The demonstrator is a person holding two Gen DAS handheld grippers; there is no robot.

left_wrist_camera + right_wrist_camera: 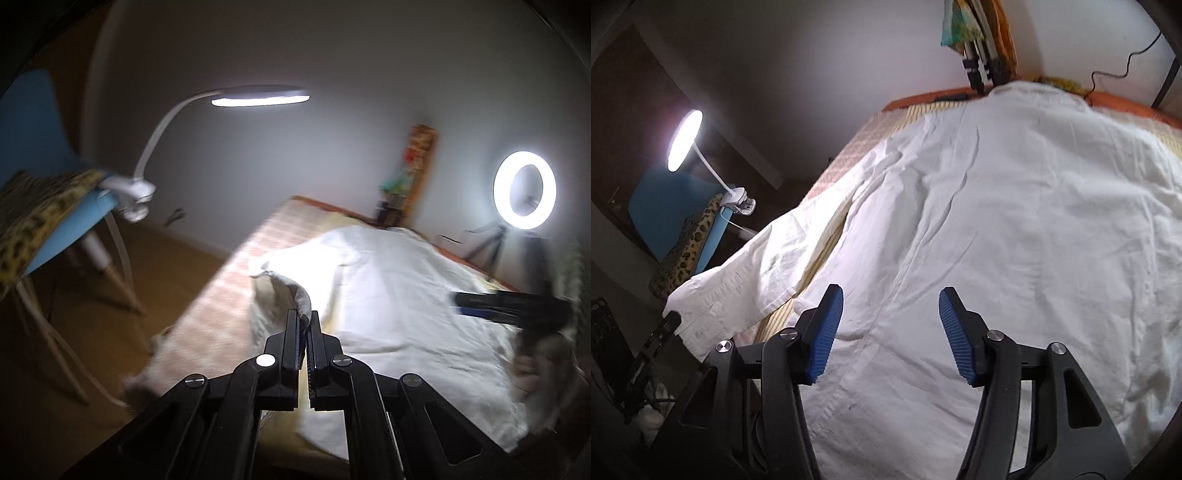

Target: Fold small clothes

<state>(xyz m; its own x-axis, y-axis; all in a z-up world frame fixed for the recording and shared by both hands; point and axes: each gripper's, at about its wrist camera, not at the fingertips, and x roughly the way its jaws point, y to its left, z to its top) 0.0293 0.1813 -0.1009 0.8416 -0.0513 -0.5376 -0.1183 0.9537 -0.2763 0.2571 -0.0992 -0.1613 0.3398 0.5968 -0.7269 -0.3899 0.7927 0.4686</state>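
A white shirt (1015, 206) lies spread on the table with a checked cloth (229, 280). Its sleeve (746, 269) reaches out to the left. My left gripper (304, 319) is shut on the cuff end of the sleeve (295, 291) and holds it lifted above the table's left side. My right gripper (891, 295) is open and empty, just above the shirt's lower front. The right gripper also shows, blurred, at the right of the left wrist view (517, 302).
A blue chair (62, 206) with a leopard-print cushion (33, 221) and a clamped white desk lamp (258, 96) stands left of the table. A ring light (524, 190) on a tripod stands at the far right. Books (982, 40) lean against the back wall.
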